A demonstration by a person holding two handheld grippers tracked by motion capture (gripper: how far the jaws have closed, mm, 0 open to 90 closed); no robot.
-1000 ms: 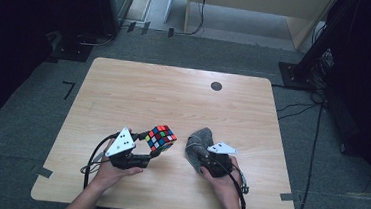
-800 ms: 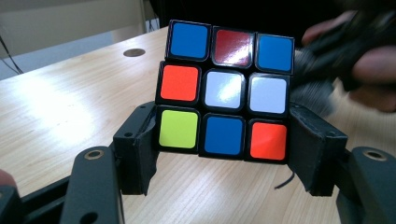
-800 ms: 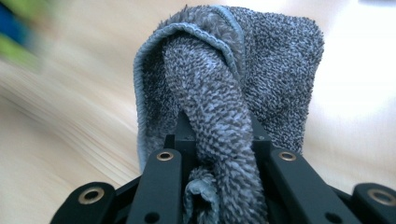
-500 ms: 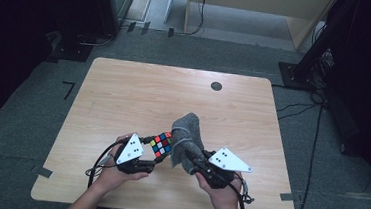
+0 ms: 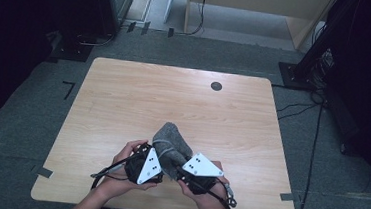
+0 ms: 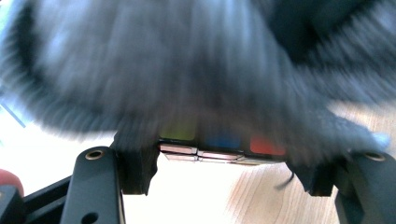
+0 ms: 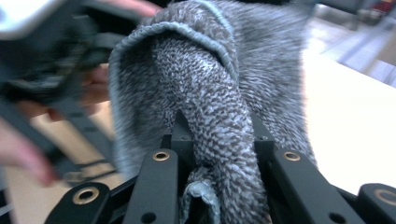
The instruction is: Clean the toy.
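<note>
a colourful puzzle cube (image 6: 219,144) sits clamped in the left tongs (image 5: 144,165), just above the counter (image 5: 123,99) near its front edge. over the cube drapes a grey knitted cloth (image 5: 170,143), pinched tight in the right tongs (image 5: 194,169), seemingly to cover or wrap it.

setting is read as a lab or recording room: a bare wooden table (image 5: 173,108) is stood on grey carpet (image 5: 25,137), tape marks (image 5: 67,88) are stuck to the floor, cables (image 5: 298,106) are trailed, and dark equipment stands (image 5: 323,50) are placed around it.
</note>
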